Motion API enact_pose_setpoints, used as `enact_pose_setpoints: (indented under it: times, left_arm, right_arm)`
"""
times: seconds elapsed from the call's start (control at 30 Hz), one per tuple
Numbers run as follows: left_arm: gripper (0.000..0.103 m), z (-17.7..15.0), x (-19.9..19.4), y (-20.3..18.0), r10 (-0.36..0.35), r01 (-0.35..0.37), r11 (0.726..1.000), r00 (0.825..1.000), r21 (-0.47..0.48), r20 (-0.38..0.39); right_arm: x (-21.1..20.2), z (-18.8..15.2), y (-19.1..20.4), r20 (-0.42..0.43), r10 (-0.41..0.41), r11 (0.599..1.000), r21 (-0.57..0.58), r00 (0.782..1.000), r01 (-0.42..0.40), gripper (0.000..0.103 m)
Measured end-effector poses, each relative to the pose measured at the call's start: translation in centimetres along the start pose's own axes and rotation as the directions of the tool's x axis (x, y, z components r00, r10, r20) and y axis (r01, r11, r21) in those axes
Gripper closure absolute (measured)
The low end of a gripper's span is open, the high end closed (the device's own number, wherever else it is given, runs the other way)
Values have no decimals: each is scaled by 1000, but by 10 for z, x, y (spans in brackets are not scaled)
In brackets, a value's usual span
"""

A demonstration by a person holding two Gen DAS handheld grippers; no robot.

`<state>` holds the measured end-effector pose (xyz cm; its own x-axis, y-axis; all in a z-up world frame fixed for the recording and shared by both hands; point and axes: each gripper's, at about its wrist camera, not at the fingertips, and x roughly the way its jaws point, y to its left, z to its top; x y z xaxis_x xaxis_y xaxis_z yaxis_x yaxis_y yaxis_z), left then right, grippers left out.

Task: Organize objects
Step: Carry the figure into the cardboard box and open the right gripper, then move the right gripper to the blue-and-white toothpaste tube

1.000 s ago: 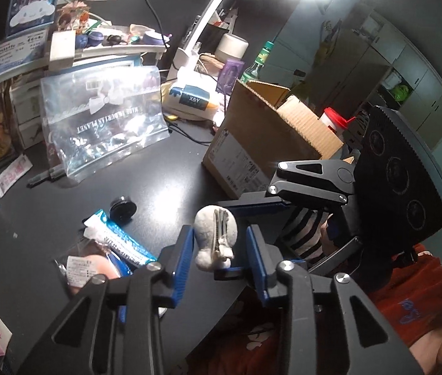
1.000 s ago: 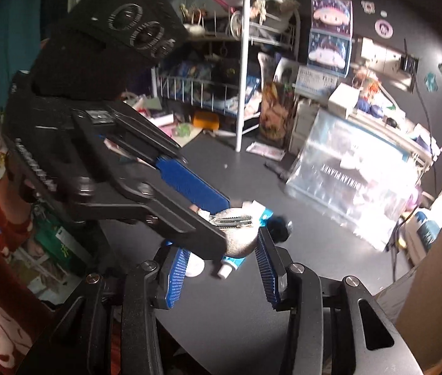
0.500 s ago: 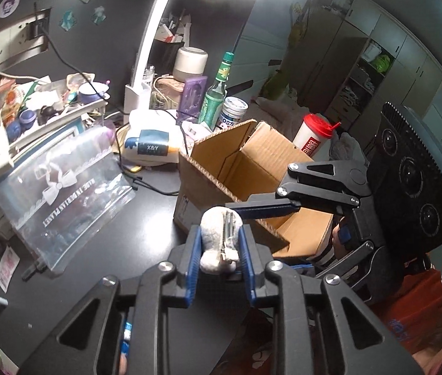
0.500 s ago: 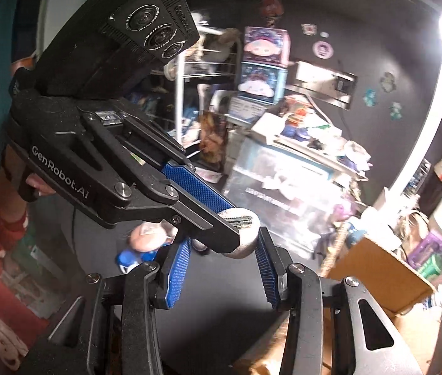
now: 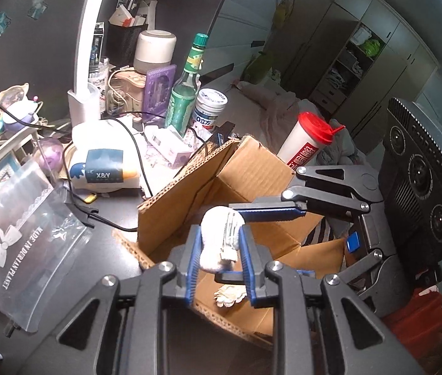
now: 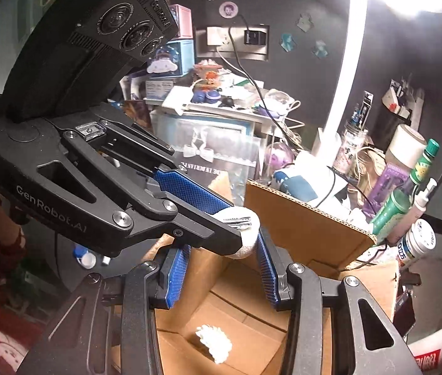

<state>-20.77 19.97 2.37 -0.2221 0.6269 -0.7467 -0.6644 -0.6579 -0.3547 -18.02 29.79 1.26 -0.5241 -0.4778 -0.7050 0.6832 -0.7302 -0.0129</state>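
Cluttered dark desk (image 5: 102,218) has slid to frame left, cardboard box (image 5: 252,181) now centered: we've got left gripper (image 5: 219,250) clamped on white plush hair clip (image 5: 219,240) above it, right gripper (image 6: 221,268) apart — drop next.

The left gripper (image 5: 220,251) is clamped tight on something white; the right gripper (image 6: 222,273) hangs spread wide, crossing it.

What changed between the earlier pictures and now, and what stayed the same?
The left gripper closed on the white plush clip and carried it from above the desk to over the open cardboard box. The right gripper came along, staying open around the clip. The white flower piece lies in the box.
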Motion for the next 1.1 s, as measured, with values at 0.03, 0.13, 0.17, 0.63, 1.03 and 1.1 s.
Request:
enact_pose_setpoints:
  times: [0.03, 0.13, 0.17, 0.63, 1.03, 1.1]
  left_arm:
    - [82, 2, 4, -1, -1, 1, 1000, 1000, 3, -2]
    - [82, 7, 10, -5, 1, -1, 1000, 1000, 12, -6]
    - [82, 8, 11, -5, 2, -1, 1000, 1000, 12, -8]
    - [38, -4, -17, -11, 71, -72, 997, 996, 14, 56]
    - [19, -78, -113, 3, 270, -258, 963, 933, -79, 238]
    - [18, -102, -131, 11, 331, -309, 943, 907, -119, 262]
  right_arm:
    - [-1, -1, -3, -6, -8, 1000, 6, 1000, 8, 66]
    - [-2, -4, -8, -20, -35, 999, 9, 999, 35, 66]
    - [-2, -4, -9, -22, -42, 999, 7, 999, 42, 66]
    - [-10, -3, 1, -7, -115, 993, -36, 993, 115, 41]
    - [-26, 10, 65, 90, -10, 993, -119, 996, 21, 41]
    - [-24, 12, 89, 100, 55, 987, -159, 993, -38, 41]
